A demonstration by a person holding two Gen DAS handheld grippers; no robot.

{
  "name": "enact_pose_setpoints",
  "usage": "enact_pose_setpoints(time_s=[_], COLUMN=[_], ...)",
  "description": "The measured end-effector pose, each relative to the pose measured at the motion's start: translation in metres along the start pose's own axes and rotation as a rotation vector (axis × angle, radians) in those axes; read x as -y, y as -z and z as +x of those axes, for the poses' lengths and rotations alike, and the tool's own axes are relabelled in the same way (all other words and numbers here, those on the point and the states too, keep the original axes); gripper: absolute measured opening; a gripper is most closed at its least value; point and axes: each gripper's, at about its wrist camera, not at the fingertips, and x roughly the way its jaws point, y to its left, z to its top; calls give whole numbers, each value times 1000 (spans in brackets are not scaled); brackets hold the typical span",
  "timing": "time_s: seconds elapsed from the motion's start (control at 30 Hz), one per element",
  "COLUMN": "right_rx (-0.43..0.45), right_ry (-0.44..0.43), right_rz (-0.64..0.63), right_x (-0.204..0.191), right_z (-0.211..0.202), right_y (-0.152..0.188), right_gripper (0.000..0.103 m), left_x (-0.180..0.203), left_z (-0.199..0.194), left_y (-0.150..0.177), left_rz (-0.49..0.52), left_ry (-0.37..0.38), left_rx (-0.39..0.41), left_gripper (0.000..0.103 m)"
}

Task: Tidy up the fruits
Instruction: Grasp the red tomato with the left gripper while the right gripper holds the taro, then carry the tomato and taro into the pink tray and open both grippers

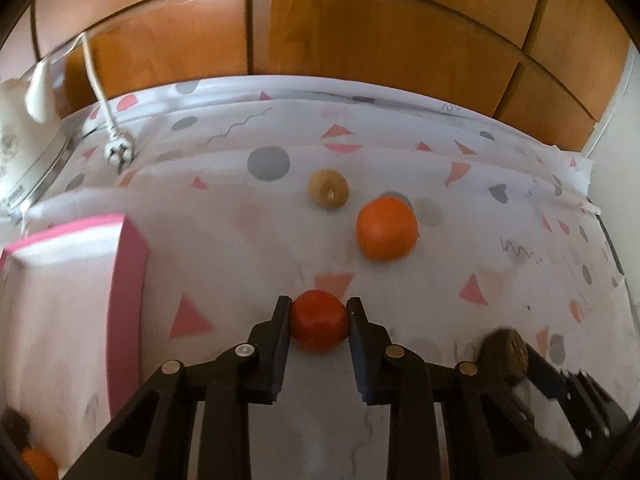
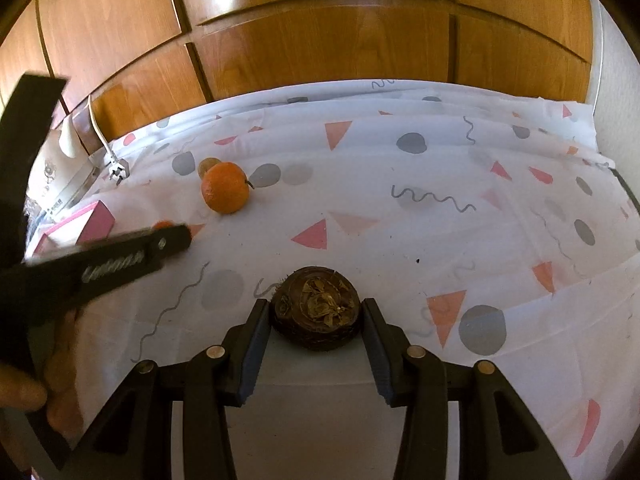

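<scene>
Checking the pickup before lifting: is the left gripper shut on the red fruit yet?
Shut on it: the left gripper has both fingers pressed against the red fruit on the tablecloth.

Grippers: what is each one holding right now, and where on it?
Left gripper clamps the small red fruit by its sides. Right gripper clamps the dark brown fruit by its sides.

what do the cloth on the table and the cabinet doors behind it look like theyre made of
Cloth: looks like thin woven fabric, matte, white with printed triangles, dots and squiggles; soft fold ridges run across it.
Cabinet doors: wood or wood-look veneer, glossy; grain shows and window light reflects off the panels.
</scene>
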Motion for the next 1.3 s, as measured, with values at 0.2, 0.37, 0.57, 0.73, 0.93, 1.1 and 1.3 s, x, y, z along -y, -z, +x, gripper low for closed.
enact_pose_setpoints(time_s=[0.2, 0.37, 0.57, 0.73, 0.93, 1.1, 1.3], right_rx=[1, -4, -21, -19, -6, 2, 5], right_ry=[-9, -8, 6, -16, -20, -25, -26], right_rz=[5, -9, -50, -35, -24, -21, -20], right_x=[2, 0, -5, -2, -1, 0, 1], right_z=[0, 0, -5, -13, -13, -13, -14], right_y=[0, -1, 2, 12, 15, 16, 17], right_gripper=[47, 47, 46, 46, 47, 47, 47], left_x=[2, 2, -2, 0, 1, 1, 3], left_z=[-21, -36, -44, -42, -41, -41, -41], left_y=[33, 58, 75, 77, 78, 79, 80], left_rz=[14, 5, -13, -3, 10, 12, 23], left_ry=[-11, -24, -21, -31, -43, -43, -57], left_rx=[16, 50, 86, 89, 93, 98, 104], left_gripper=[27, 27, 28, 29, 29, 29, 29])
